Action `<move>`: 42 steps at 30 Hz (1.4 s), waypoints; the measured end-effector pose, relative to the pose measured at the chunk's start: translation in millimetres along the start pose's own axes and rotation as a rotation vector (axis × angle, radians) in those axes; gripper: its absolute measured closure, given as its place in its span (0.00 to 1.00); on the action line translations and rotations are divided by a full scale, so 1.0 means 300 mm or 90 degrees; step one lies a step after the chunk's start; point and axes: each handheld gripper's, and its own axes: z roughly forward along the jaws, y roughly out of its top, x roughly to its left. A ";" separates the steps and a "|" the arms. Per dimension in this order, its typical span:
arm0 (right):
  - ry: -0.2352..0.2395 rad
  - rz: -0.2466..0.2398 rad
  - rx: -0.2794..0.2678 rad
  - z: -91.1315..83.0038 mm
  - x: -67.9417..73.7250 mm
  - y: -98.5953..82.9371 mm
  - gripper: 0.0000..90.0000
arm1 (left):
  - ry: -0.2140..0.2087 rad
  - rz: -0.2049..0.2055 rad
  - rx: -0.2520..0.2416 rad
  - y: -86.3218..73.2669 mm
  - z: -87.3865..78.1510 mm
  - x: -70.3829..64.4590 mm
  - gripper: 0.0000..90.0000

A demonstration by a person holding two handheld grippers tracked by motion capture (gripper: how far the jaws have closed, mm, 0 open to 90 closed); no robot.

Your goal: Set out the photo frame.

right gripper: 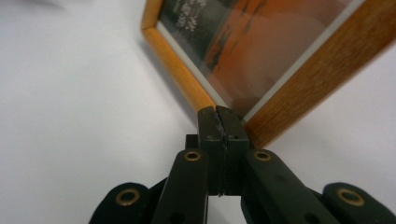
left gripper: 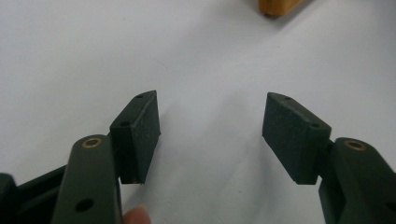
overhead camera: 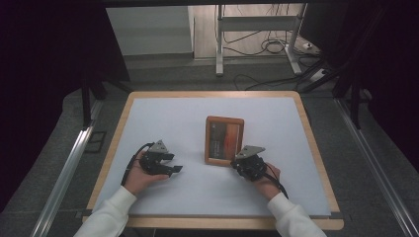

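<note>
Wood-edged table [overhead camera: 316,163] under a pale white sheet [overhead camera: 163,118] covering nearly its whole top, with a wooden picture frame [overhead camera: 224,140] lying flat on the sheet slightly right of centre, glass side up.

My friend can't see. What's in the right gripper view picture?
Two black tongs, pressed shut together, touch the near corner of a wooden picture frame lying on a white table. The frame holds an orange and dark picture behind glass.
</note>
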 end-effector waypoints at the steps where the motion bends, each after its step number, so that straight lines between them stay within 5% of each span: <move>1: -0.002 0.001 0.000 -0.001 -0.002 -0.001 0.99 | 0.000 0.000 0.001 0.000 0.001 0.000 0.40; 25: -0.004 0.010 -0.034 -0.052 -0.013 -0.005 0.95 | -0.001 0.000 0.001 -0.003 0.002 0.001 0.40; 29: -0.011 0.022 -0.043 -0.074 -0.027 -0.012 0.80 | -0.001 0.000 0.002 -0.003 0.003 0.001 0.40; 31: -0.013 0.029 -0.051 -0.095 -0.036 -0.022 0.63 | 0.000 0.001 0.003 -0.003 0.004 0.001 0.40; 42: -0.041 0.070 -0.069 -0.195 -0.095 -0.118 0.49 | 0.001 0.000 0.001 -0.002 0.005 -0.002 0.39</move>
